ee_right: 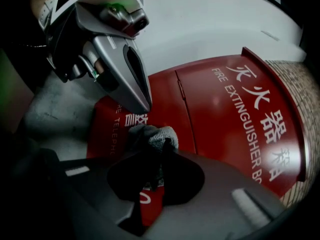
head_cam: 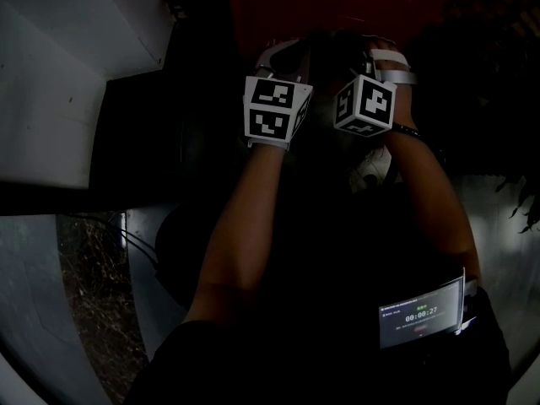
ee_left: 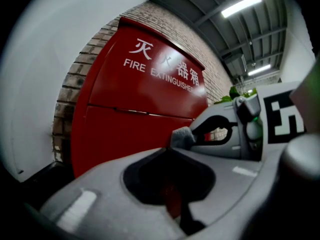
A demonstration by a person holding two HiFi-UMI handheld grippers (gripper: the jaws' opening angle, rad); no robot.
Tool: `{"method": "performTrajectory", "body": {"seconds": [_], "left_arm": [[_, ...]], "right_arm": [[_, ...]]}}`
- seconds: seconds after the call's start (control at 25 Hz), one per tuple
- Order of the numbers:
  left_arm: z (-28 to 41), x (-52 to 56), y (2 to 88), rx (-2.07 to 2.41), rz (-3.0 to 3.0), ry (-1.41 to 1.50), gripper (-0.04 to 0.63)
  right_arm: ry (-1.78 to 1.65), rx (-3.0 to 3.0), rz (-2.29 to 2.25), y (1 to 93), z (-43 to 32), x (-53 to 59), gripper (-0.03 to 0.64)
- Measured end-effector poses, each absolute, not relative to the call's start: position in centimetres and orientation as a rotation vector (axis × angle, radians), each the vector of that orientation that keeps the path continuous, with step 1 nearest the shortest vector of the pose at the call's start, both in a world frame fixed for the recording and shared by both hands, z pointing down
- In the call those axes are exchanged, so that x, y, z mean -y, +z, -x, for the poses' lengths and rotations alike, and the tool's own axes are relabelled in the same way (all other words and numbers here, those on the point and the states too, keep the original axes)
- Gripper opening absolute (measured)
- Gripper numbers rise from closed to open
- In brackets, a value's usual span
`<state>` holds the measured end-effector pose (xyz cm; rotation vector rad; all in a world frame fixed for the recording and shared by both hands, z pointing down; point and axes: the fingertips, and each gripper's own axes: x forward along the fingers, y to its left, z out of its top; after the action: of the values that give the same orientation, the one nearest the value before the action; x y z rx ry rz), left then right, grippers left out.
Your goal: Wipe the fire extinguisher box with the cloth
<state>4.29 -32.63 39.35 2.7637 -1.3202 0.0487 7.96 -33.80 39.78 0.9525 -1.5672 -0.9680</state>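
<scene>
**Both grippers at the box, cloth in the right one**

Right gripper (ee_right: 159, 151): jaws pinch the one grey cloth (ee_right: 152, 134), and a wad sticks out past the tips. Can't tell if it touches the red face.

Left gripper (ee_left: 169, 150): jaws pressed together, nothing between them, tips just beside the cloth.

One fire extinguisher box (ee_left: 140, 109) straight ahead of both jaw pairs. Its left edge meets the brick wall (ee_left: 67, 99). Open red panel left of the left jaws.

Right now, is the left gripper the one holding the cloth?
No: the grey cloth is pinched in the jaws of the right gripper, while the jaws of the left gripper meet on nothing.
</scene>
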Motion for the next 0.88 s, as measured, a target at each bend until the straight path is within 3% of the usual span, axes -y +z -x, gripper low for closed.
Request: {"method": "performTrajectory", "body": {"seconds": [0.56, 0.88], "left_arm": [[-12.0, 29.0, 39.0, 1.033, -2.908, 0.037, 0.003], [-12.2, 28.3, 39.3, 0.978, -2.916, 0.039, 0.003]], "right_arm": [[-0.879, 1.476, -1.019, 40.2, -16.2, 33.5, 0.032], [-0.823, 1.429, -1.058, 40.6, -20.1, 33.2, 0.033]]}}
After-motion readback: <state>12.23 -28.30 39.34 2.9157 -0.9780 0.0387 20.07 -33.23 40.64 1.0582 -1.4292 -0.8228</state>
